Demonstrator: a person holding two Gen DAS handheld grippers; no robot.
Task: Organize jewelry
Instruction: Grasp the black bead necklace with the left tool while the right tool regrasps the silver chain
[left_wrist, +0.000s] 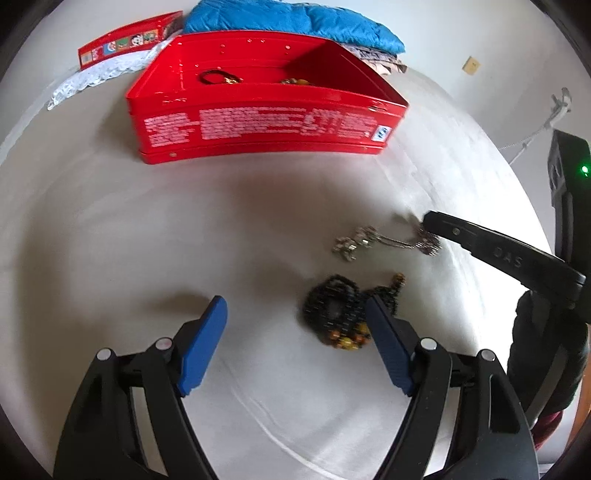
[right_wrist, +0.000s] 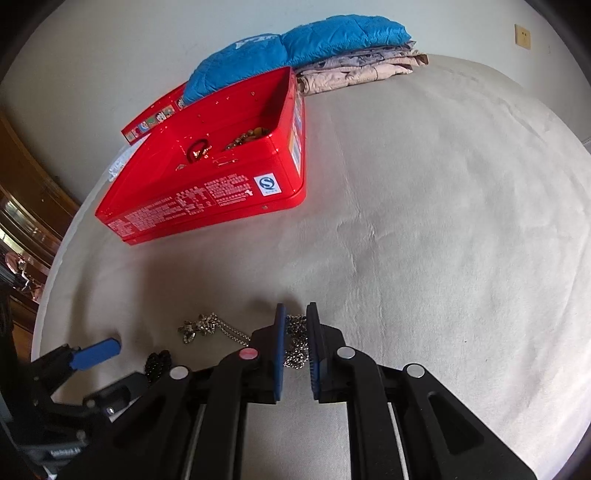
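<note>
Pinching: right gripper (right_wrist: 295, 314) jaws nearly together, clamped on the bunched end of the silver chain (right_wrist: 297, 341); chain sits right between its pads.
Chain layout: rest of it trails left across the bed (right_wrist: 424, 240) to a small silver pendant (right_wrist: 194, 326), which lies on the sheet.
Left gripper (left_wrist: 295, 306): jaws wide, nothing between the pads, tips low over the bed.
Black bead necklace (left_wrist: 338, 306): heaped on the bed, touching or just behind the left gripper's right-hand finger (left_wrist: 386, 332); amber beads at its near edge. Can't tell if there's contact.
Spacing: chain lies just beyond the bead necklace, the two apart.
Red tin (left_wrist: 258, 125): open, further back on the bed, well apart from both grippers; a dark bracelet (left_wrist: 218, 77) and some amber beads (left_wrist: 297, 81) inside.
Lid (left_wrist: 125, 38): propped behind the tin.
Behind tin: folded blue quilt (left_wrist: 295, 20).
</note>
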